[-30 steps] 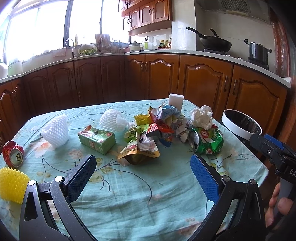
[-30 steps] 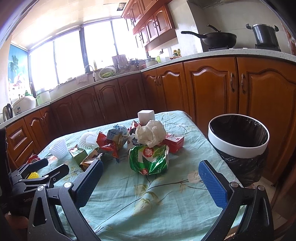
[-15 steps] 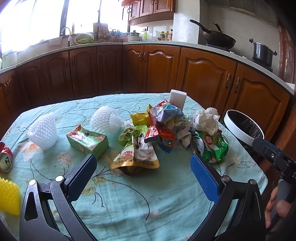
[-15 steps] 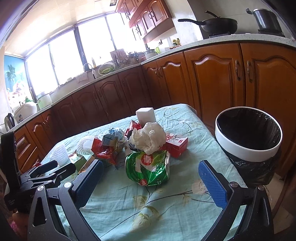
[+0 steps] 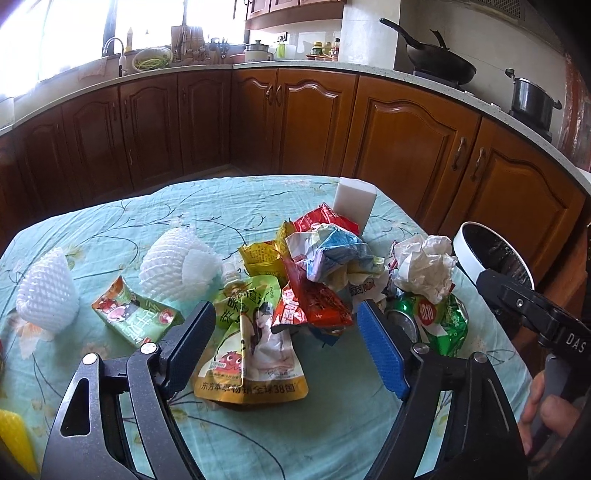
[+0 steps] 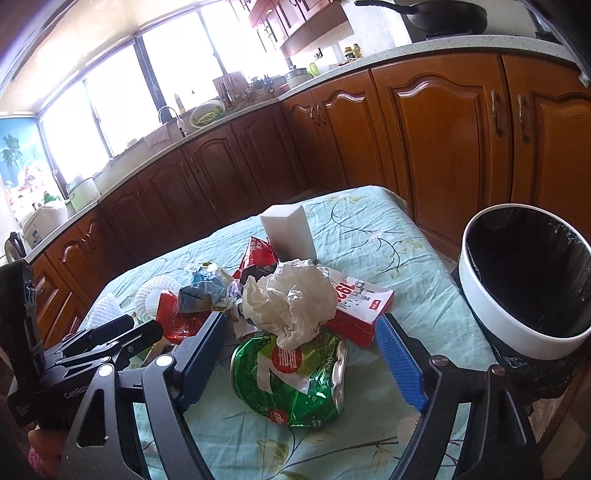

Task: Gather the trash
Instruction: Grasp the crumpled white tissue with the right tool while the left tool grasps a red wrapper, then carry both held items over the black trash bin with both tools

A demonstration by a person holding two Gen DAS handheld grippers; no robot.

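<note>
Crushed green can [image 6: 291, 376] lies between the wide-open right hand-held gripper [image 6: 301, 356]; left hand-held gripper [image 5: 286, 345] open over pouch [image 5: 255, 347]

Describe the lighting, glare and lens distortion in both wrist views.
Left wrist view: windows blown out white, cabinets beneath them dark, the counter edge bowed by the fisheye, the trash pile sharp. Right wrist view: the windows overexposed again, black vignette at the corners, cabinet doors leaning and curved, a shine on the crushed green can between the open right tool fingers.
</note>
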